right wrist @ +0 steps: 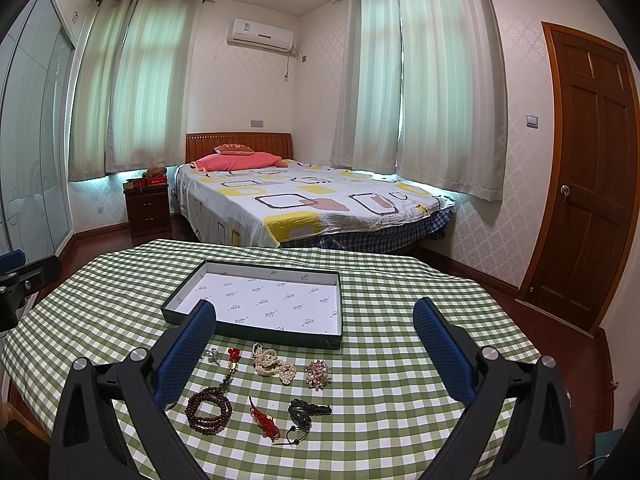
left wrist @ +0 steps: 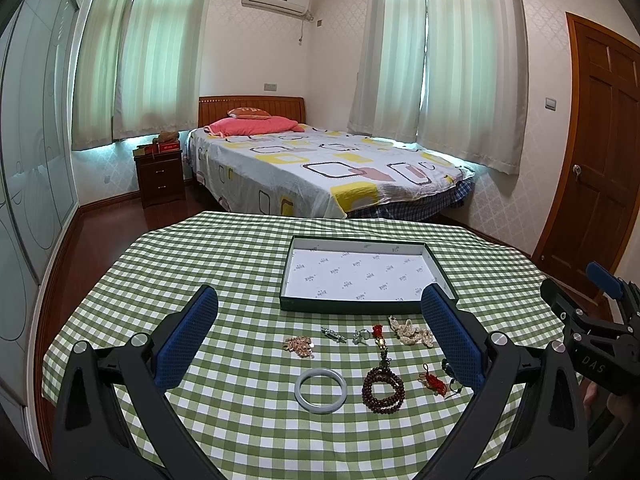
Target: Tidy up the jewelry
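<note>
The jewelry lies in two loose rows on the green checked tablecloth (left wrist: 240, 264), lower centre of both views, just in front of the empty dark-rimmed tray (left wrist: 362, 307). For a first pick, the pale jade bangle (left wrist: 320, 390) probably suits: rigid, lying flat, apart from the wooden bead bracelet (left wrist: 383, 392). Pinch across its rim rather than the hole. The pearl strand (right wrist: 274, 366) and red knotted charm (right wrist: 264, 420) look limp and may trail. Left gripper (left wrist: 320, 326) and right gripper (right wrist: 316, 338) hover spread wide, holding nothing.

Far ahead of the tongs: bed (left wrist: 320, 164), nightstand (left wrist: 159, 176). Door (right wrist: 588, 184) far right; air conditioner (right wrist: 260, 34) high ahead.
</note>
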